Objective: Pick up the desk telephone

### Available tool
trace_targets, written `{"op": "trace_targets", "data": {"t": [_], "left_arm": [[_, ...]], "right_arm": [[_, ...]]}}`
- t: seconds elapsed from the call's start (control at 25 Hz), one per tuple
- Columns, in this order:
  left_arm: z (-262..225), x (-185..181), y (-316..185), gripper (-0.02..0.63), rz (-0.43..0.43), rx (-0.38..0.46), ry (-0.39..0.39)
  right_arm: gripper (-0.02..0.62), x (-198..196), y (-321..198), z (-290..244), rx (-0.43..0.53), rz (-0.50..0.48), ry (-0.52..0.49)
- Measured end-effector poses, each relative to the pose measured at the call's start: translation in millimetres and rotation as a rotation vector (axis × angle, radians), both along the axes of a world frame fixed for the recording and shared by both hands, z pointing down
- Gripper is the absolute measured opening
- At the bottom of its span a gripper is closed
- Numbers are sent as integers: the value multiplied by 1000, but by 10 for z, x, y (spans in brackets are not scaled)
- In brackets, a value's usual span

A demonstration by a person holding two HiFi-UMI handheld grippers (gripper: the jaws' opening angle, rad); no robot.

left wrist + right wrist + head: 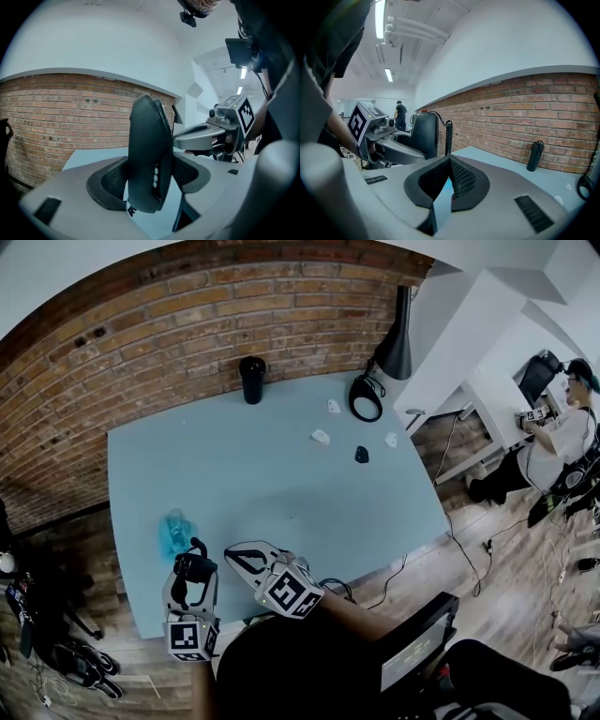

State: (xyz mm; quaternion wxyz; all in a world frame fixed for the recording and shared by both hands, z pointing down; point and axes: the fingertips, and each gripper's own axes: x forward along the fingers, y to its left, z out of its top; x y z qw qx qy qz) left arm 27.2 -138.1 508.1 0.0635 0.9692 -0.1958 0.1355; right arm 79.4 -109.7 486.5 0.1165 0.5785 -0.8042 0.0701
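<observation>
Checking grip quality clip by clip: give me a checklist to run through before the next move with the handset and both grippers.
1. Left gripper clamped on the handset: ok, a pad presses on each side of it.
2. Right gripper free: ok, jaws together, nothing between them.
3. Coiled cord slack: cannot tell, its lower end is hidden.
4. Telephone base located: cannot tell, it shows in no view.
5. Bottle away from both grippers: ok, it stands at the far edge of the table.
</observation>
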Motion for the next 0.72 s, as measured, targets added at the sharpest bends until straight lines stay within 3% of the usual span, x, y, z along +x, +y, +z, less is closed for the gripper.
{"op": "trace_targets", "data": {"t": [0.72], "left_arm": [[194, -259, -28, 293, -61, -129, 29]], "right_arm": [[25, -228, 101, 262, -94, -76, 36]]}}
